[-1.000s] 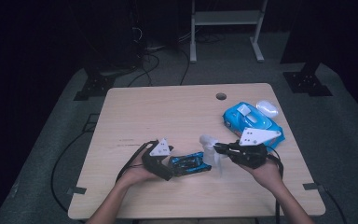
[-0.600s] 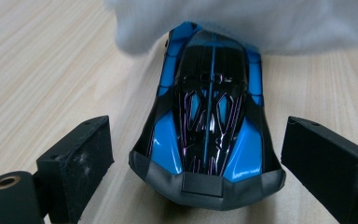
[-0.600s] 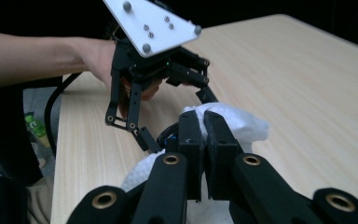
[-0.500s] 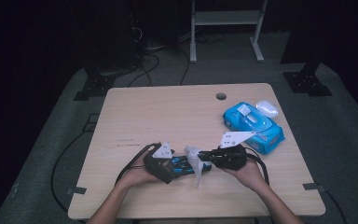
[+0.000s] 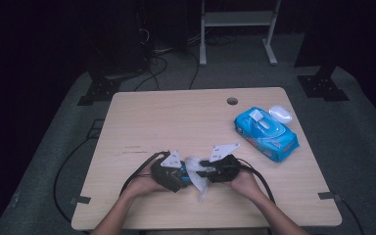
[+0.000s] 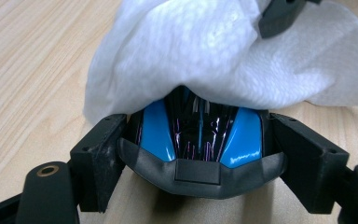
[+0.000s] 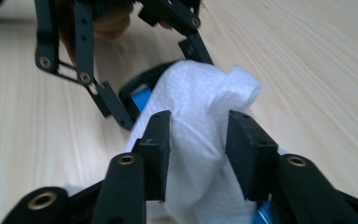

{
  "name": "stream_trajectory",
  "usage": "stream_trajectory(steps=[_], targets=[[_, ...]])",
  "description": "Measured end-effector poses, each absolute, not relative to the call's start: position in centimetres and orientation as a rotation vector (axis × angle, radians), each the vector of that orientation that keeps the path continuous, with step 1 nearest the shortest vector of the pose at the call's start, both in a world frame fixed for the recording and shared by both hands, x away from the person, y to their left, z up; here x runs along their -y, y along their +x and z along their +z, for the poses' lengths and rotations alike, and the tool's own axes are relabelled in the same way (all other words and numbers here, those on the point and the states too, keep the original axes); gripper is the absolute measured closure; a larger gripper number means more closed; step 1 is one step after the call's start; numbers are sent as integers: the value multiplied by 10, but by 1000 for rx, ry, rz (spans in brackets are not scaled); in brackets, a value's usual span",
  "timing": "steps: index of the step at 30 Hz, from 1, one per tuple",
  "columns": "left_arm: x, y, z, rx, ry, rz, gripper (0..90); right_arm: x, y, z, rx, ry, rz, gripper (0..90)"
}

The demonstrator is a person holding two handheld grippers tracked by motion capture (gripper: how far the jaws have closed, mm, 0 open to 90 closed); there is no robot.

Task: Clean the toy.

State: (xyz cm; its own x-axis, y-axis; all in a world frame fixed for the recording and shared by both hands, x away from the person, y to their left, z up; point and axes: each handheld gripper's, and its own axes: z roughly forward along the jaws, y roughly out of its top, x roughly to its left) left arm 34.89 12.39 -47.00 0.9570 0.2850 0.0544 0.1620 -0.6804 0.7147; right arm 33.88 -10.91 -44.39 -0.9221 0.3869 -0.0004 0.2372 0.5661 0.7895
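My left gripper [image 6: 198, 140] is shut on a glossy blue-and-black plastic object [image 6: 242, 140]. Its jaws have just been closing, and the pads now press the object's two sides low over the table. A white wipe [image 6: 205, 51] is draped over the far part of the object. My right gripper [image 7: 198, 140] faces the left one; its jaws have just been opening, and they stand open with the bunched wipe [image 7: 200, 93] loose between them. In the high view the two grippers, left [image 5: 186, 174] and right [image 5: 201, 171], meet near the front edge, with the wipe [image 5: 199, 183] hanging between them.
A blue pack of wipes [image 5: 266, 133] lies at the right of the wooden table [image 5: 176, 122], with a small white object [image 5: 280, 113] behind it. A round cable hole [image 5: 232, 101] sits near the far edge. Cables trail from both grippers.
My right hand has come left and down from beside the wipe pack to the left gripper, carrying the wipe onto the blue object. The left hand has stayed put.
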Motion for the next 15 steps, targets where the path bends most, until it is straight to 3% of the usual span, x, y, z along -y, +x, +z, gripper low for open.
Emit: stream_trajectory(steps=[2,6,9,11,15], targets=[[-124,349,-470,-315,2326,204,220,105,339,-442,-2615,511,1284,512],[-124,349,-470,-310,2327,205,221,95,340,-445,-2617,509,1307,517],[-124,349,-471,-310,2327,208,221,90,341,-450,-2617,513,1297,586],[-126,348,-471,-311,2319,209,221,84,341,-457,-2590,509,1308,708],[-125,348,-471,-316,2318,207,221,88,343,-459,-2591,536,1350,786]])
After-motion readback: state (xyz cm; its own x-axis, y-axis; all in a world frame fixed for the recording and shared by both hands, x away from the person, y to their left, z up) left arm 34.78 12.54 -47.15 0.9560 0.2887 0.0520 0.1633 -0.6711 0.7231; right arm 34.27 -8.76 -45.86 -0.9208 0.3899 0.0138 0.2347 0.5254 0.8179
